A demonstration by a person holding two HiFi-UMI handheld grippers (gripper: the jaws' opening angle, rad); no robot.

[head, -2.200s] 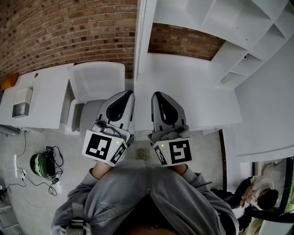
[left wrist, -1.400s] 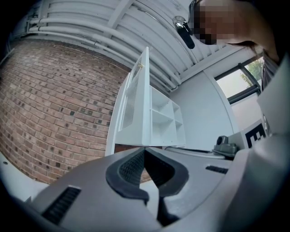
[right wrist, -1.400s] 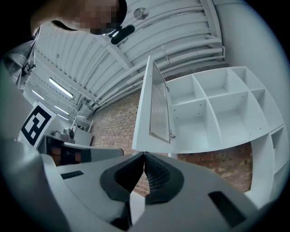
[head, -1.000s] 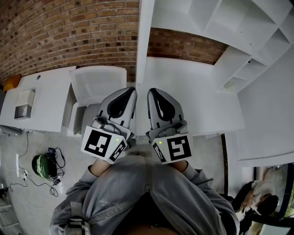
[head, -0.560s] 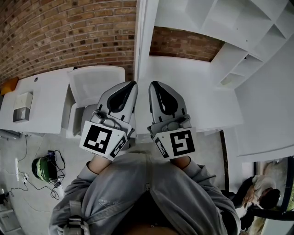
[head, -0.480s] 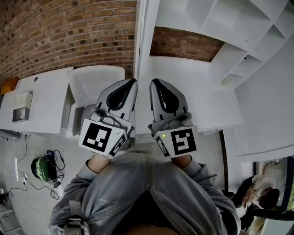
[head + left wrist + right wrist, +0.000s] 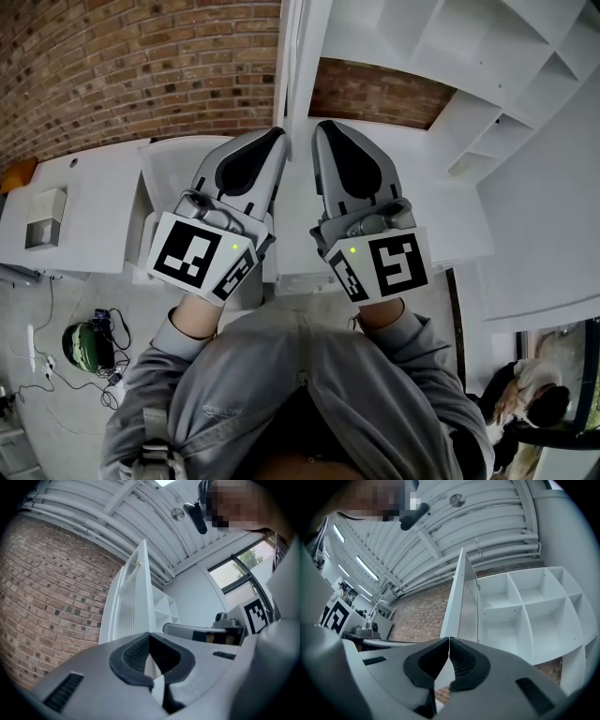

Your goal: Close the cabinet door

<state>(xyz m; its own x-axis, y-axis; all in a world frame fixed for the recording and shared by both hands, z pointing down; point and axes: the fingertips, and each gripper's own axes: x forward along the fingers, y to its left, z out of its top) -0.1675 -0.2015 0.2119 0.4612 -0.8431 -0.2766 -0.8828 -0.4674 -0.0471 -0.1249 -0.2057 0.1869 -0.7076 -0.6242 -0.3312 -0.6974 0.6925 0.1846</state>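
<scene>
The left gripper and right gripper are being held with jaws together, empty, the open white slatted cabinet door standing edge-on just ahead between them.

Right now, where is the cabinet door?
In the head view the cabinet door stands open, edge-on at top centre, between the brick wall on its left and the white shelves on its right.

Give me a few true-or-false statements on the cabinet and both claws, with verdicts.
1. The cabinet door stands open. True.
2. The right claw grips the door's edge. False: it is shut with nothing between its jaws.
3. The shelf compartments in view are empty. True.
4. The left claw gapes wide. False: its jaws are together.
5. The wall beside the cabinet is brick. True.
</scene>
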